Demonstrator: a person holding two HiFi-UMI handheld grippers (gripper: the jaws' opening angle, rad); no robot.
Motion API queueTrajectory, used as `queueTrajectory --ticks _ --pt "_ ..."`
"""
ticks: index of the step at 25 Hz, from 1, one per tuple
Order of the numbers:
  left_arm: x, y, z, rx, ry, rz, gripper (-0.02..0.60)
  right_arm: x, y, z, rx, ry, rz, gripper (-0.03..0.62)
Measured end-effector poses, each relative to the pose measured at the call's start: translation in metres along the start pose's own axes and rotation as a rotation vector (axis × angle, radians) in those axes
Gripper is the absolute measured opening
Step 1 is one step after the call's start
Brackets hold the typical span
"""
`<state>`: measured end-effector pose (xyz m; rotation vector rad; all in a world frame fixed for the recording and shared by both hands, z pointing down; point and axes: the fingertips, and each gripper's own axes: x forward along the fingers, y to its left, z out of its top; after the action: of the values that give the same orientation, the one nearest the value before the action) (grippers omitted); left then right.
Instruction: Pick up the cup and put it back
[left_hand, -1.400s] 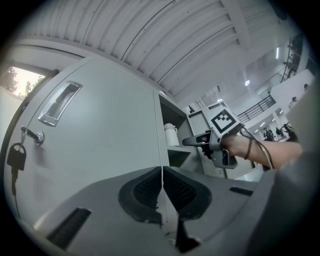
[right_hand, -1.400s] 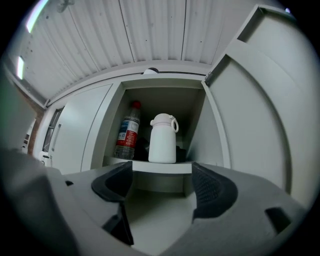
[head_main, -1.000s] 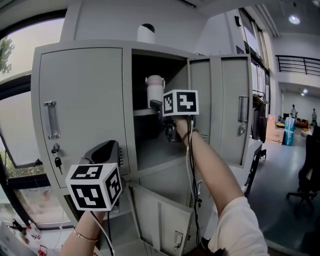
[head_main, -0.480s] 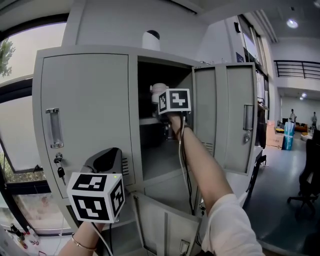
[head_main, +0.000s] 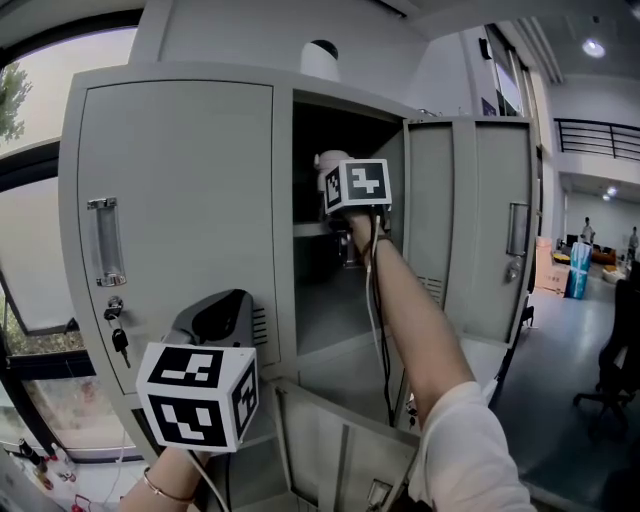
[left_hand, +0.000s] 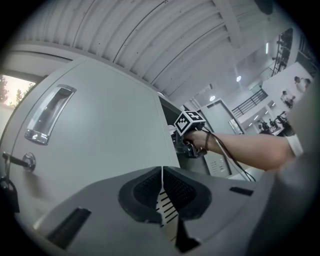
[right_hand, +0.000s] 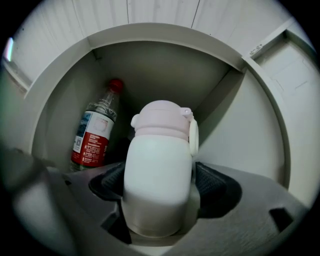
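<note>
A white cup (right_hand: 159, 175) with a pale pink lid stands upright in the locker's upper compartment. It sits between the jaws of my right gripper (right_hand: 160, 184). Those jaws have just been opening and now flank the cup without pressing on it. In the head view the right gripper's marker cube (head_main: 357, 186) covers most of the cup (head_main: 327, 160). My left gripper (left_hand: 161, 200) is held low in front of the shut locker door (head_main: 180, 220). Its jaws are shut with nothing between them.
A red-capped plastic bottle (right_hand: 95, 132) leans in the back left of the compartment. The compartment's door (head_main: 480, 220) stands open to the right, and a lower door (head_main: 340, 450) hangs open below. A key (head_main: 118, 340) hangs from the shut door's lock.
My right gripper has moved a little up and further into the compartment, and its cube now hides most of the cup. The left gripper has stayed where it was.
</note>
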<state>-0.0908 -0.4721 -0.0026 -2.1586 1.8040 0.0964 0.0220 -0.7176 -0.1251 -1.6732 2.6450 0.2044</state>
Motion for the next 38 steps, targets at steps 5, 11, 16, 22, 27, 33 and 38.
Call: queueTrajectory --ticks 5,11,16,22,27,33,38 --pt "0.0 0.004 -0.008 -0.011 0.01 0.003 0.011 -0.001 0.005 0.0 -0.02 0.019 0.008 0.362" --pt "-0.002 0.004 -0.007 -0.016 0.006 0.004 0.011 -0.001 0.004 0.0 -0.008 0.015 0.004 0.354" --pt "-0.006 0.003 -0.006 -0.013 0.008 0.007 0.011 -0.008 0.0 0.001 0.05 -0.006 0.008 0.348" --pt "-0.011 0.0 -0.002 -0.019 0.007 0.019 0.011 -0.021 0.002 0.005 0.073 -0.025 0.047 0.347" --pt "-0.018 -0.01 0.001 -0.015 0.009 0.017 0.011 -0.039 0.001 0.012 0.114 -0.055 0.069 0.347" --pt "-0.027 -0.027 0.006 -0.016 0.011 0.007 0.011 -0.066 0.001 0.015 0.085 -0.061 0.088 0.347" --pt "-0.037 -0.042 0.007 -0.021 0.011 -0.004 0.011 -0.097 0.004 0.005 0.072 -0.066 0.125 0.347"
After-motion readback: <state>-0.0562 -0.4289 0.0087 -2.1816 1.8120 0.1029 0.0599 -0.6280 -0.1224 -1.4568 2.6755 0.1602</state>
